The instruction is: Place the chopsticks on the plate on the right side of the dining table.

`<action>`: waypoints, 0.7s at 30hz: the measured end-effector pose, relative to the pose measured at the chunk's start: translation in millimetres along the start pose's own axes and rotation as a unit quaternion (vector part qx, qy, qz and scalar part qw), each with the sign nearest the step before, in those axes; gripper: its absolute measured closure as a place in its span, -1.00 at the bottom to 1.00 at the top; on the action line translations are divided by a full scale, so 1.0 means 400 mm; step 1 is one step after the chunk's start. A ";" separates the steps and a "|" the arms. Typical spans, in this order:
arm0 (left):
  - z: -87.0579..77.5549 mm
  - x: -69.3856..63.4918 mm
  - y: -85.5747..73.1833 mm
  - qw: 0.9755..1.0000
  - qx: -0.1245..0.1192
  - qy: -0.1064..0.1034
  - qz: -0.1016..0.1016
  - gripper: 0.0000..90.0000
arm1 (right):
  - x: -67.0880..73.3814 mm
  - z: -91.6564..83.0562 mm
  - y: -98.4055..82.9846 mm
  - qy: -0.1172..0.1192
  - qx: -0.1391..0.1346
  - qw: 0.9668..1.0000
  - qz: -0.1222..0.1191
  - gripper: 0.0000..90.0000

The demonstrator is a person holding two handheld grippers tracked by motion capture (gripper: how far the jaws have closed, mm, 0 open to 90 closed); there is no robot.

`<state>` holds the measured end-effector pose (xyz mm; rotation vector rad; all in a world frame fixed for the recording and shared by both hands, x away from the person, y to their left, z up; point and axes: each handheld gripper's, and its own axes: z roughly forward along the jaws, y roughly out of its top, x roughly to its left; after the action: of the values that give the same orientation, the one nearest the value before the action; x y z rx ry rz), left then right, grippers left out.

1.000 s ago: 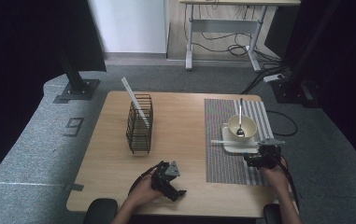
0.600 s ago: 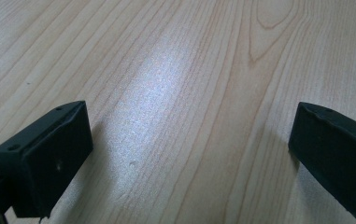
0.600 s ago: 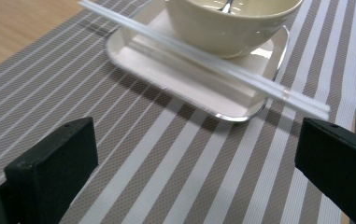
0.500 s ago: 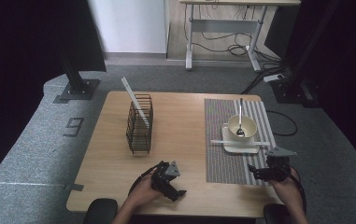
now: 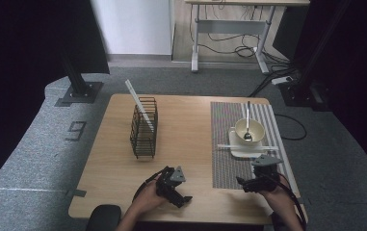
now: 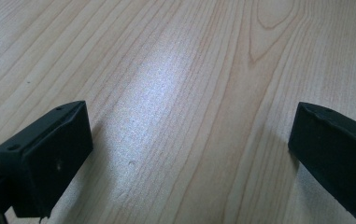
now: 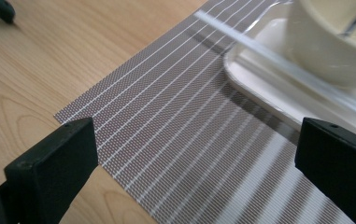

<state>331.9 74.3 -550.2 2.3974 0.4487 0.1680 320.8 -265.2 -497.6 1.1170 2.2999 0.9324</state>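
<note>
Right gripper (image 5: 255, 182) has drawn back from the white stick (image 5: 248, 147), jaws released, empty; stick lies crosswise beyond them. Left gripper (image 5: 174, 187) jaws released.

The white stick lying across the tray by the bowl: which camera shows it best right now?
The high view: the whole white stick shows there, lying across the near edge of the tray in front of the bowl. The right gripper view shows part of it, blurred, running past the tray's corner. The left gripper view looks at bare tabletop.
</note>
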 end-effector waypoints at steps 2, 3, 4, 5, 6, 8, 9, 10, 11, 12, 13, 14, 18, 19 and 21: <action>0.000 0.000 0.000 1.000 0.000 0.000 -0.001 -1.00 | 0.005 0.028 -0.001 0.003 -0.001 1.000 0.006 -1.00; 0.000 0.000 0.000 1.000 0.000 0.000 -0.001 -1.00 | 0.006 0.045 -0.001 0.010 -0.003 1.000 0.016 -1.00; 0.000 0.000 0.000 1.000 0.000 0.000 -0.001 -1.00 | 0.005 0.055 -0.002 0.015 -0.003 1.000 0.020 -1.00; 0.000 0.000 0.000 1.000 0.000 0.000 -0.001 -1.00 | 0.006 0.069 -0.002 0.021 -0.005 0.999 0.025 -1.00; 0.000 0.000 0.000 1.000 0.000 0.000 -0.001 -1.00 | 0.006 0.082 -0.003 0.024 -0.007 0.999 0.027 -1.00; 0.000 0.000 0.000 1.000 0.000 0.000 -0.001 -1.00 | 0.007 0.110 -0.003 0.031 -0.011 0.999 0.032 -1.00; 0.000 0.000 0.000 1.000 0.000 0.000 -0.001 -1.00 | 0.007 0.121 -0.004 0.032 -0.014 0.999 0.033 -1.00; 0.000 0.000 0.000 1.000 0.000 0.000 -0.001 -1.00 | 0.006 0.128 -0.005 0.032 -0.015 0.999 0.034 -1.00; 0.000 0.000 0.000 1.000 0.000 0.000 -0.001 -1.00 | 0.005 0.139 -0.007 0.030 -0.018 0.999 0.037 -1.00; 0.000 0.000 0.000 1.000 0.000 0.000 -0.001 -1.00 | 0.005 0.151 -0.011 0.030 -0.016 0.999 0.040 -1.00; 0.000 -0.001 0.000 1.000 -0.001 0.000 -0.002 -1.00 | 0.006 0.158 -0.013 0.031 -0.013 0.999 0.041 -1.00; 0.000 0.000 0.000 1.000 0.000 0.000 -0.001 -1.00 | 0.007 0.166 -0.016 0.030 -0.008 0.999 0.038 -1.00; 0.000 0.000 0.000 1.000 0.000 0.000 -0.001 -1.00 | 0.012 0.185 -0.028 0.024 0.002 0.999 0.035 -1.00; 0.000 0.000 0.000 1.000 0.000 0.000 -0.001 -1.00 | 0.011 0.185 -0.027 0.024 0.002 0.999 0.036 -1.00; 0.000 0.000 0.000 1.000 0.000 0.000 -0.001 -1.00 | 0.012 0.185 -0.027 0.024 0.003 0.999 0.035 -1.00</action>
<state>331.8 74.2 -550.2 2.3970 0.4517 0.1660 357.7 -237.7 -556.9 1.1961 2.3165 0.9896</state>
